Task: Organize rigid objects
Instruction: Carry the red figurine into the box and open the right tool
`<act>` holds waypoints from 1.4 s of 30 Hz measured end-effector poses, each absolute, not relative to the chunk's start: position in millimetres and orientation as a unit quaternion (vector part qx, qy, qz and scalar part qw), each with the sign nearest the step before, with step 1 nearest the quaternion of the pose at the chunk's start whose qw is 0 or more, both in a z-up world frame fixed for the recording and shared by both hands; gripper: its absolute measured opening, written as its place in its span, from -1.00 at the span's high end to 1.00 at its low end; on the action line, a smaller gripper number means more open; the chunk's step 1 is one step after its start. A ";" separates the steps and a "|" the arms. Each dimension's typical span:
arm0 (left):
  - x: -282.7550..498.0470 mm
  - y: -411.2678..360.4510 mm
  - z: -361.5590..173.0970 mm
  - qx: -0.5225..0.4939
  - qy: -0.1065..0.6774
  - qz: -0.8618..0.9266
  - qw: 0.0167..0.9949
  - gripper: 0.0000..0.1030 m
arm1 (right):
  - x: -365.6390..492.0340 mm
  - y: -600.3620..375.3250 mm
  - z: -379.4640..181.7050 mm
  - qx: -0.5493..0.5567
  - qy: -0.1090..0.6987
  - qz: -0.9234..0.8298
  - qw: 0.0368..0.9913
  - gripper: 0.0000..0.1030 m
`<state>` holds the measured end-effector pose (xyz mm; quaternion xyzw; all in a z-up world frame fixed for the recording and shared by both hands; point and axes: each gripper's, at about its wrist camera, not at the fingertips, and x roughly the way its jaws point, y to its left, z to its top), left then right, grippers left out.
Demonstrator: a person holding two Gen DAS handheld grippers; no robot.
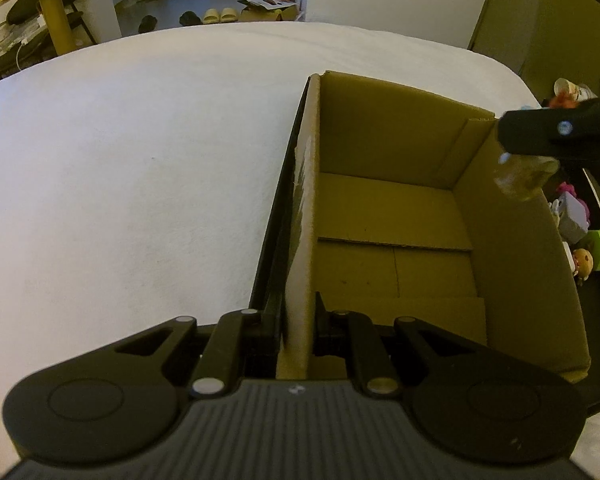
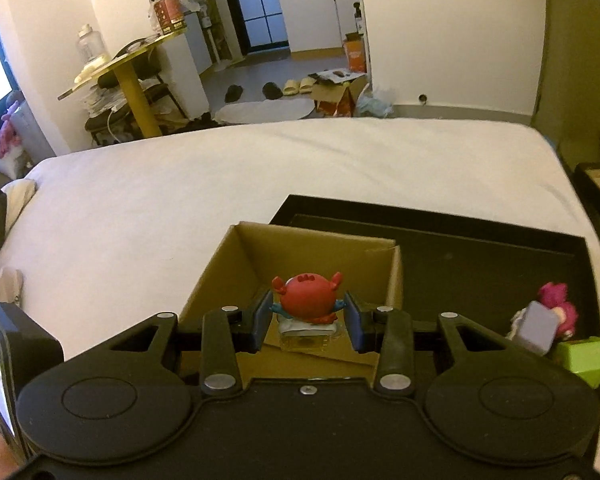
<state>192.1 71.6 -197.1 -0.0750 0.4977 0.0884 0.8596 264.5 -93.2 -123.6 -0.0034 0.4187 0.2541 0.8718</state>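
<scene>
The left tongs (image 1: 296, 332) clamp the cardboard box's (image 1: 388, 208) near wall on the bed while the right tongs (image 2: 308, 318) hold a red toy (image 2: 306, 300) above its opening, so release comes next.

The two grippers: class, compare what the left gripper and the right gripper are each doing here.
The left gripper is shut on the near wall of the cardboard box; the right gripper is shut on a red crab figure. The left gripper grips a container's edge; the right gripper carries a toy above the box. Both are shut and tilted downward.
</scene>
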 end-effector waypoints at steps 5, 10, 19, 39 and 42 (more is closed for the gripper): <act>190.5 74.0 -197.6 -0.080 0.497 0.087 0.860 0.76 | 267.7 -83.9 -133.8 0.016 0.435 0.263 0.861 0.25; 189.3 76.5 -199.0 -0.085 0.496 0.085 0.860 0.76 | 271.3 -73.7 -148.3 0.020 0.449 0.271 0.851 0.25; 190.7 81.3 -199.1 -0.095 0.498 0.084 0.858 0.76 | 277.2 -63.4 -164.3 0.031 0.472 0.275 0.837 0.24; 188.5 79.1 -197.1 -0.096 0.495 0.087 0.859 0.76 | 272.0 -79.8 -145.9 0.036 0.456 0.253 0.852 0.09; 188.1 78.1 -197.0 -0.093 0.494 0.088 0.860 0.76 | 266.0 -87.8 -142.1 0.034 0.452 0.246 0.857 0.05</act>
